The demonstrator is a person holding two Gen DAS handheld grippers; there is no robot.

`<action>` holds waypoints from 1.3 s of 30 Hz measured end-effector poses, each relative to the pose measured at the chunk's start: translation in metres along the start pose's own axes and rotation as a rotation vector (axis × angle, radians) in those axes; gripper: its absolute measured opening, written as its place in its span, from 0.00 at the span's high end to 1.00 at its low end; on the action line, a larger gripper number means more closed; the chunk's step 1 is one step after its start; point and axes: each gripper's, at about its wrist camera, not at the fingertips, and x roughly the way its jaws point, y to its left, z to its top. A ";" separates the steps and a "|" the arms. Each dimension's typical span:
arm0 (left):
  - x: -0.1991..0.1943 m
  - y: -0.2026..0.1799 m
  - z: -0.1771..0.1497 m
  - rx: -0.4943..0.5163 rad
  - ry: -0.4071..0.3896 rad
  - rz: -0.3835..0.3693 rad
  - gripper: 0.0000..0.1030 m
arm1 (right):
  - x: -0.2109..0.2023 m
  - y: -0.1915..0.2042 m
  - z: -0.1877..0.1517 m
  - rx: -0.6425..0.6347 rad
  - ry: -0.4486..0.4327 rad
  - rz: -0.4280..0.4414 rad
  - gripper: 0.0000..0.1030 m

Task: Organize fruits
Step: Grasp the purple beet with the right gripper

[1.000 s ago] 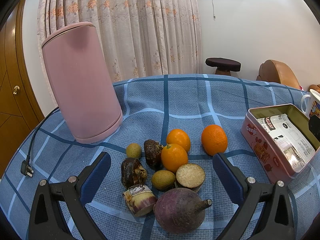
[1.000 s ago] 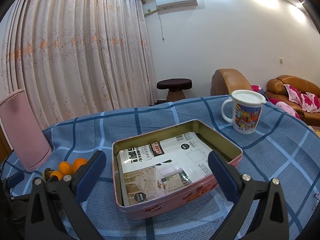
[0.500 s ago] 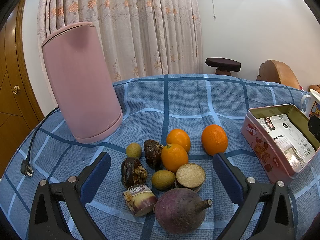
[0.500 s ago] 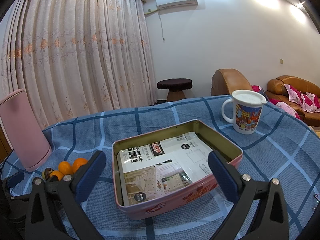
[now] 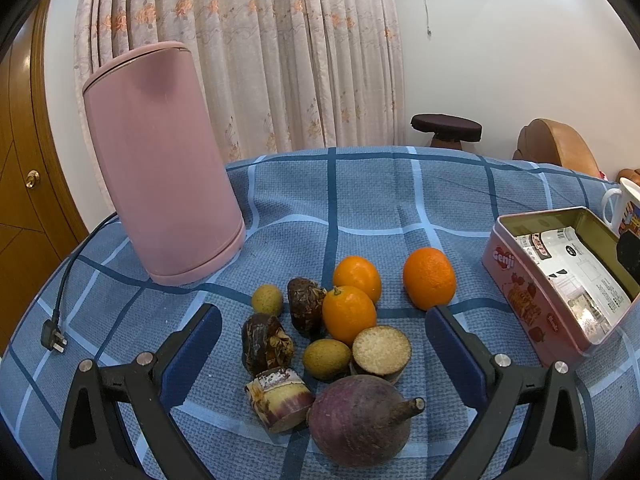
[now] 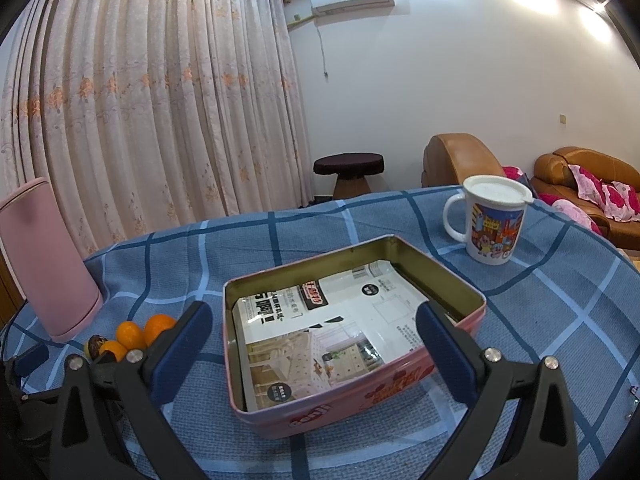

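In the left wrist view a heap of produce lies on the blue checked cloth: three oranges [image 5: 349, 313], two small green-yellow fruits [image 5: 326, 359], dark brown corms [image 5: 266, 343], a cut root [image 5: 381, 351] and a big purple root [image 5: 360, 420]. My left gripper [image 5: 323, 354] is open, its jaws on either side of the heap. A pink tin [image 6: 352, 332] lined with printed paper stands at the right [image 5: 560, 280]. My right gripper [image 6: 312, 350] is open, its jaws astride the tin's near part. The oranges [image 6: 132, 334] also show at the left of the right wrist view.
A tall pink kettle [image 5: 160, 160] stands at the back left, its cord and plug [image 5: 54, 340] trailing on the cloth. A lidded cartoon mug [image 6: 494, 218] stands behind the tin at the right. Curtains, a stool and sofas are beyond the table.
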 end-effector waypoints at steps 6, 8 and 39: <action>0.000 0.004 -0.001 -0.005 -0.005 -0.001 0.01 | 0.002 -0.001 -0.003 -0.011 0.006 0.018 0.00; 0.000 0.007 -0.001 -0.008 -0.011 0.014 0.01 | 0.001 0.001 -0.004 -0.023 0.005 0.023 0.00; -0.048 0.128 -0.047 -0.088 0.101 0.037 0.01 | 0.014 0.136 -0.063 -0.370 0.426 0.605 0.33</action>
